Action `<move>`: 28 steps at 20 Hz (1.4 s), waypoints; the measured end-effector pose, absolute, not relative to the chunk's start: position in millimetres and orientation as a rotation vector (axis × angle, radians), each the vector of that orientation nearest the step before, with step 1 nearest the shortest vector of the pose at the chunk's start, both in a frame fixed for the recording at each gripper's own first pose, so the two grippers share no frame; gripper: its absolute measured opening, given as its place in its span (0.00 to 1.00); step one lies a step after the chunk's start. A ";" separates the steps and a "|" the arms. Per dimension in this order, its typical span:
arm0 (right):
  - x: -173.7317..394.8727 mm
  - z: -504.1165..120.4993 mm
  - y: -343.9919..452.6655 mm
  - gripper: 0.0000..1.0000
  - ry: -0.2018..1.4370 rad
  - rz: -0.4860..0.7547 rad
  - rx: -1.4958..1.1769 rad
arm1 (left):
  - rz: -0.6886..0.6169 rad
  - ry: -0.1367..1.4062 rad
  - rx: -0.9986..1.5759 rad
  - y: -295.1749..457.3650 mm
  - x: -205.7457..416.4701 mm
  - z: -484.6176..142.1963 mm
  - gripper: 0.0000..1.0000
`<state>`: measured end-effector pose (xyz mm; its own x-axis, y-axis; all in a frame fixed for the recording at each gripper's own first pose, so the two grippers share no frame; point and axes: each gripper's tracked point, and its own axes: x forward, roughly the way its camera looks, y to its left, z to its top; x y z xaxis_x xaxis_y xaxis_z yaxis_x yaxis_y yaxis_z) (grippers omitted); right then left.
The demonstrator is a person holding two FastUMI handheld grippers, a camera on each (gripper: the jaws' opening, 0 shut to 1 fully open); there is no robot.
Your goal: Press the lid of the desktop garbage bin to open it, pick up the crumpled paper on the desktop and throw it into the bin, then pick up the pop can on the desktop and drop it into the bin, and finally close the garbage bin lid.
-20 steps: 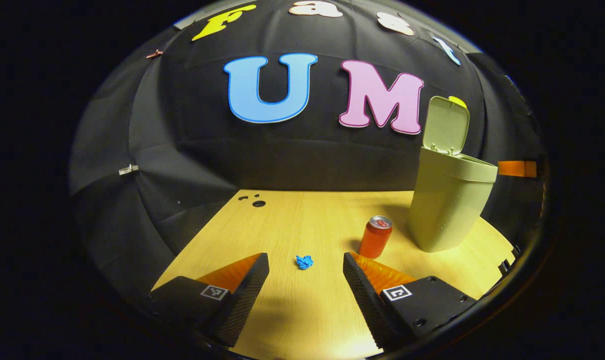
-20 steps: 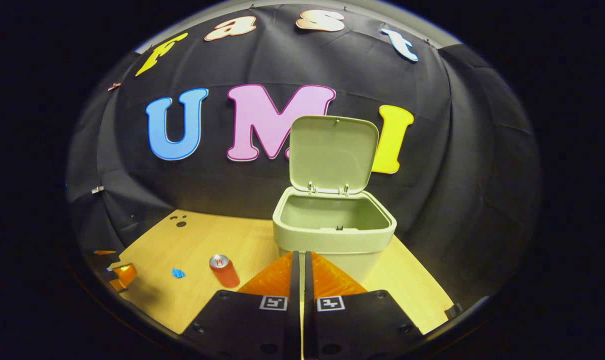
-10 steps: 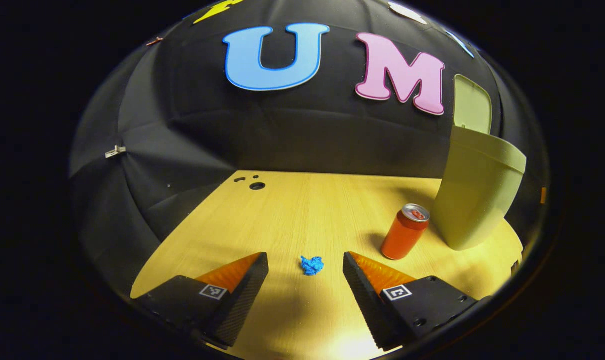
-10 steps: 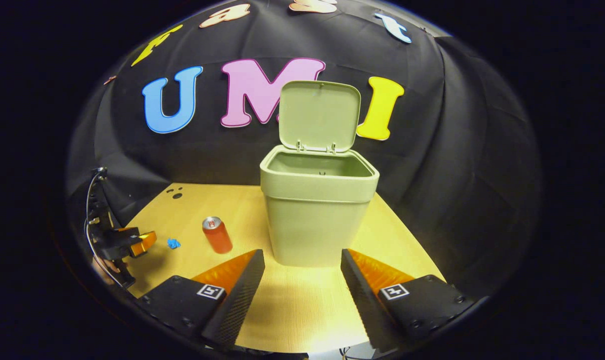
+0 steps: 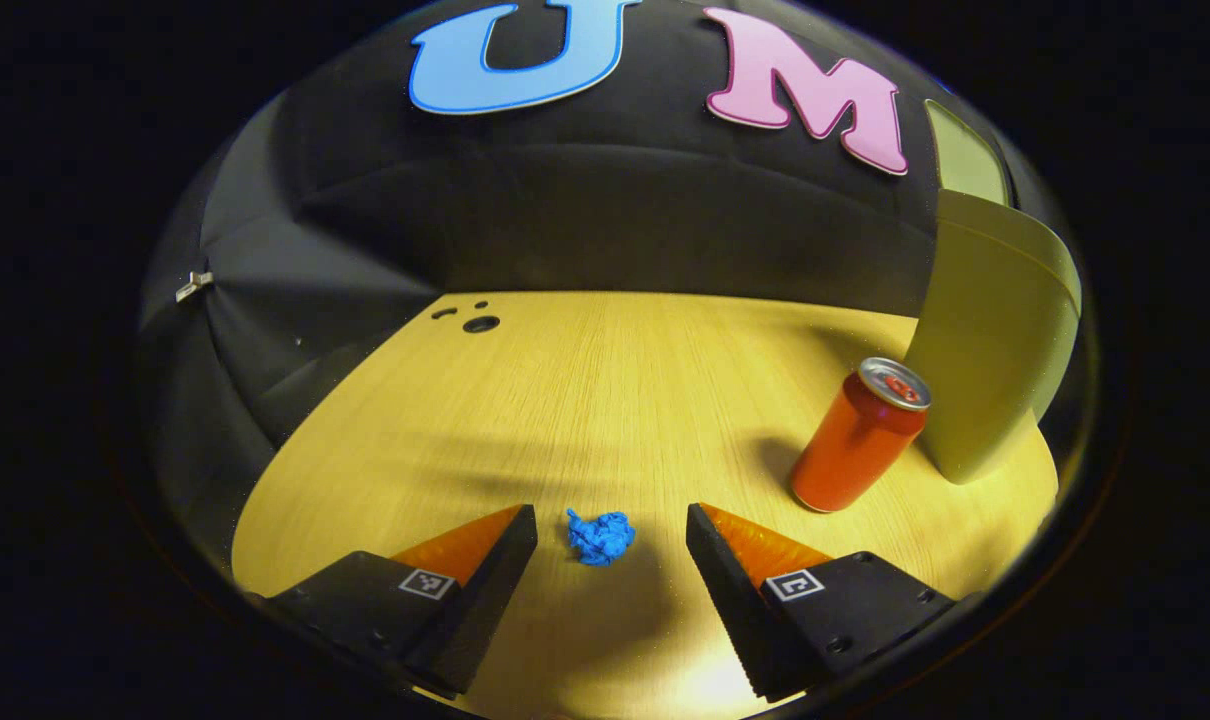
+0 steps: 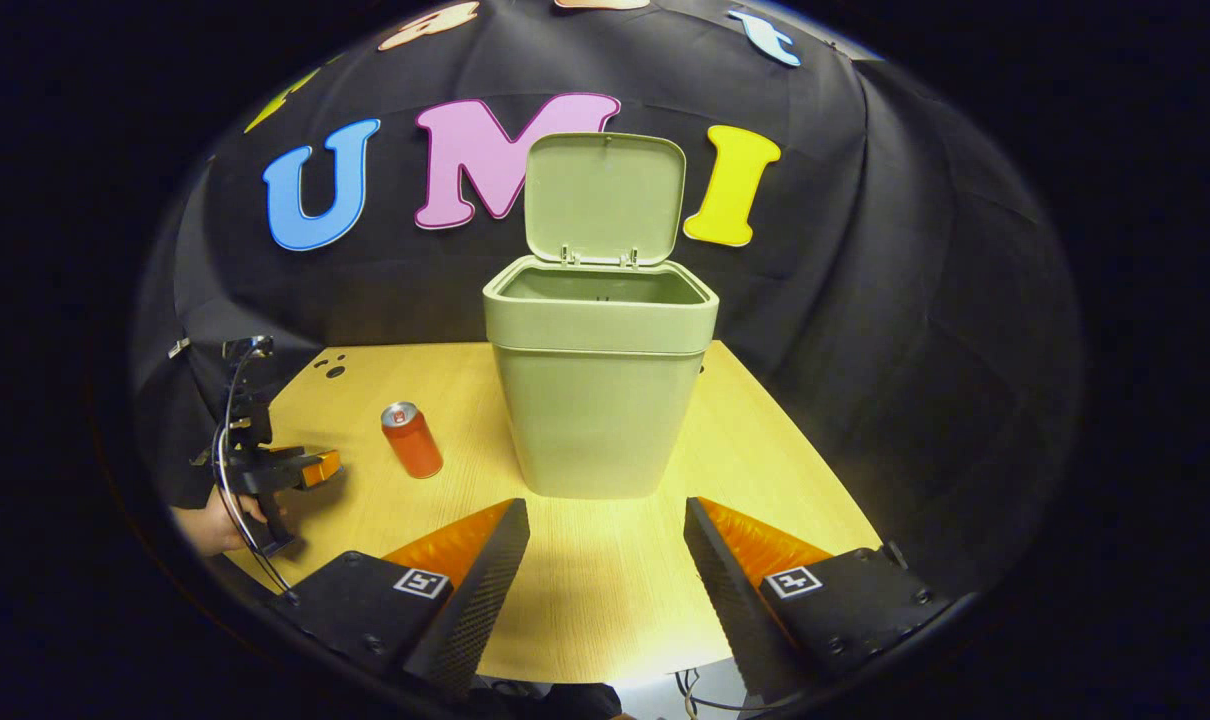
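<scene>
A small blue crumpled paper [image 5: 600,537] lies on the wooden desktop [image 5: 605,390], right between the tips of my open left gripper [image 5: 611,522], untouched by either finger. An orange pop can [image 5: 858,436] stands upright to its right, beside the pale green bin [image 5: 995,340]. In the right gripper view the bin [image 6: 599,400] stands at the centre with its lid [image 6: 605,198] raised upright and the can [image 6: 411,440] to its left. My right gripper [image 6: 605,515] is open in front of the bin, holding nothing. The left gripper [image 6: 300,468] appears low at the far left, held by a hand [image 6: 210,525].
A few round holes [image 5: 480,322] mark the desktop's far left corner. The black cloth wall rises just behind the desk. The desk's right edge [image 6: 795,440] runs close beside the bin. Cables [image 6: 695,685] hang below the near edge.
My left gripper has moved forward and down until the blue paper sits between its fingertips. My right gripper went from shut to open and drew back from the bin.
</scene>
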<state>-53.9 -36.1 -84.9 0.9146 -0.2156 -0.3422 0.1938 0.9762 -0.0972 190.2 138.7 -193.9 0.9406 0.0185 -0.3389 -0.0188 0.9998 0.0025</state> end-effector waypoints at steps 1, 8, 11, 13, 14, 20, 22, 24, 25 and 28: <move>-52.4 -86.1 -34.0 0.98 0.364 -0.205 -0.060 | 0.028 0.357 -0.008 140.7 192.3 -199.0 0.97; -47.8 -97.5 -24.9 0.98 0.386 -0.170 -0.052 | 0.048 0.408 0.004 143.3 203.1 -220.8 0.92; -47.4 -111.3 -22.1 0.99 0.424 -0.153 -0.022 | 0.055 0.396 0.019 141.6 207.4 -222.5 0.87; -48.0 -118.8 -20.9 0.99 0.446 -0.147 -0.006 | 0.056 0.389 0.017 141.2 209.9 -222.5 0.83; -48.1 -121.3 -20.1 0.99 0.452 -0.144 -0.003 | 0.053 0.387 0.017 140.8 209.9 -221.9 0.81; -47.9 -123.9 -12.7 0.99 0.450 -0.113 -0.020 | 0.045 0.389 0.026 143.8 210.3 -222.3 0.39; -47.1 -124.7 -11.8 0.99 0.445 -0.106 -0.022 | 0.041 0.395 0.034 142.6 208.0 -221.4 0.35; -46.2 -127.6 -11.9 0.98 0.450 -0.100 -0.020 | 0.028 0.401 0.033 139.2 206.7 -220.6 0.30; -46.1 -129.2 -11.4 0.99 0.452 -0.097 -0.016 | 0.018 0.405 0.037 136.8 203.4 -220.8 0.29; -42.7 -131.2 -10.2 0.98 0.452 -0.082 -0.014 | 0.000 0.385 0.053 132.5 194.8 -206.4 0.28</move>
